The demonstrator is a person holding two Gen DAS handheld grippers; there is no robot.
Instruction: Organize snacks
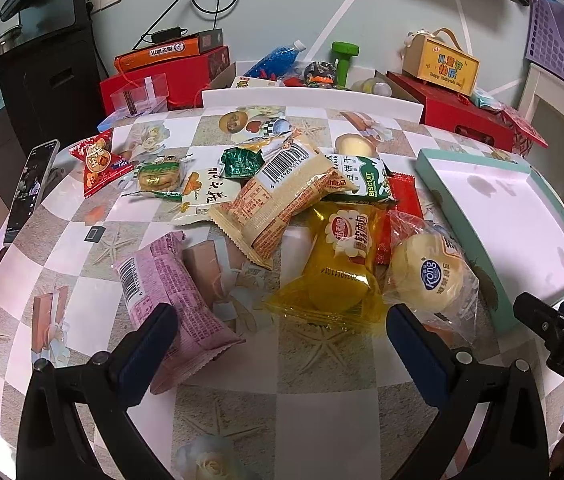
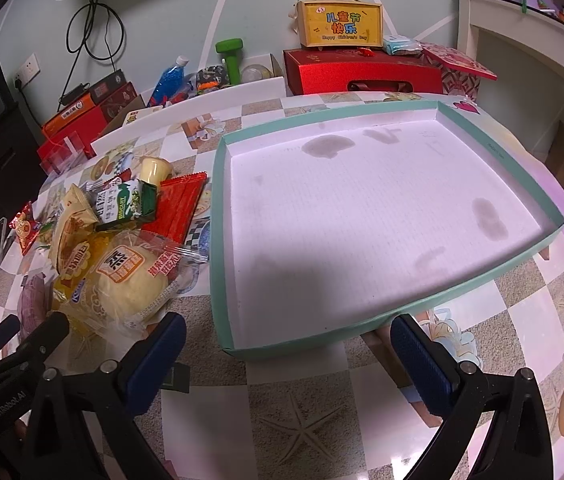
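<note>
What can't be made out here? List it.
- Red wrapper, left wrist view: mostly under the biscuit pack and yellow packet.
- Pink packet, left view: near end behind the left gripper finger.
- Phone, left view: screen too dark and oblique to read.

both the left gripper (image 1: 278, 332) and right gripper (image 2: 288, 340) are hanging tilted downward, jaws spread wide, gripping nothing.

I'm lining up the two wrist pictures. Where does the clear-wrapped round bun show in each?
Left wrist: bun at lower right, just left of the teal tray.
Right wrist: bun at lower left, left of the tray.
Shared landmark: yellow gift box at the back.
</note>
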